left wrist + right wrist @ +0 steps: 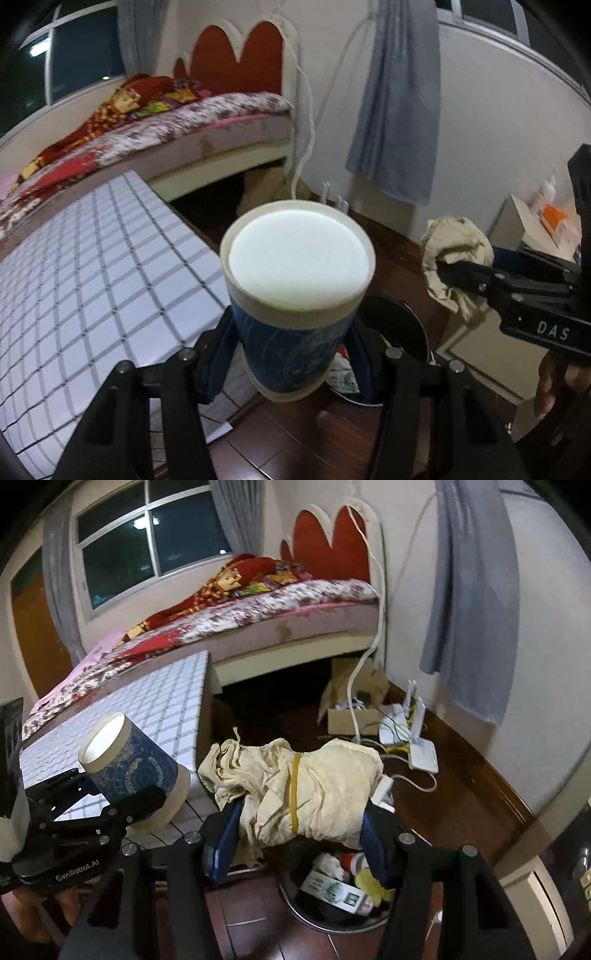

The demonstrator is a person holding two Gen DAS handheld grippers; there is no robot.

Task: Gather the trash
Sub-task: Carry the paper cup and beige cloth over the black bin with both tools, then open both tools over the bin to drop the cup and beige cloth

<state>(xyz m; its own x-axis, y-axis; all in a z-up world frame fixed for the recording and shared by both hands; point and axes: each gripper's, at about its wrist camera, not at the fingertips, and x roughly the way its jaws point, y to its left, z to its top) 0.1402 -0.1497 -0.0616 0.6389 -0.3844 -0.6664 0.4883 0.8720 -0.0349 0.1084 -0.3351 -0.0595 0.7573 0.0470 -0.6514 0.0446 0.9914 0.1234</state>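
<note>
My left gripper (pixel 291 350) is shut on a blue-and-white paper cup (pixel 295 295), held in the air beside the table edge; the cup also shows in the right wrist view (pixel 133 768). My right gripper (pixel 299 830) is shut on a crumpled cream cloth bundle (pixel 306 779) tied with a yellow rubber band, held above a round metal trash bin (pixel 332 919). The bin holds a green-and-white box, paper and other scraps. In the left wrist view the bundle (pixel 454 258) hangs at the right, and the bin (pixel 402 328) lies just behind the cup.
A low table with a white grid-pattern top (pixel 92 280) stands at the left. Behind it is a bed (pixel 258 620) with a floral cover. Cardboard box, routers and cables (pixel 399 723) lie on the wooden floor by the wall. A grey curtain (pixel 472 602) hangs at the right.
</note>
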